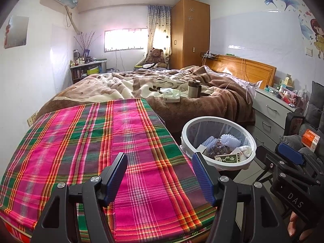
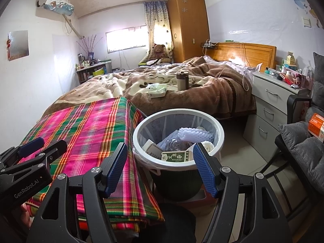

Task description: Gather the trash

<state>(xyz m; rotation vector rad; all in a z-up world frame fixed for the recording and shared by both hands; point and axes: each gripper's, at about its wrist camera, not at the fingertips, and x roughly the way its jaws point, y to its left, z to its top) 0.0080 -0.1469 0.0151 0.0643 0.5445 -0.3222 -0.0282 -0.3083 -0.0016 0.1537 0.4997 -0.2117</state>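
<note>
Both tools stood spread with nothing between their blue pads. From the left wrist view, the left tool (image 1: 160, 174) hung over a pink-and-green plaid cloth (image 1: 91, 141) that covered the worktop, while the right tool (image 1: 287, 158) showed at the right edge, beside the bin. From the right wrist view, the right tool (image 2: 160, 168) pointed toward the near rim of the white-rimmed trash bin (image 2: 139, 133), and the left tool (image 2: 40, 147) lay at the lower left above the plaid cloth (image 2: 97, 125).

The bin stood on the floor just beside the worktop's right edge, between it and the bed (image 2: 202, 97). Its clear liner held the collected trash: white foam netting (image 2: 194, 133), a green-and-white carton (image 2: 176, 157) against the near wall, a pale box (image 2: 150, 146) at the left, and a crumpled clear plastic piece (image 2: 176, 143) in the middle.

On the bed's brown blanket lay a tissue pack (image 2: 157, 90) and, beside it, an upright lidded cup (image 2: 182, 81). A grey drawer unit (image 2: 271, 101) with small bottles and boxes on top stood to the right of the bed, and a chair with a grey cushion (image 2: 299, 141) bearing an orange box (image 2: 317, 125) occupied the right edge.
</note>
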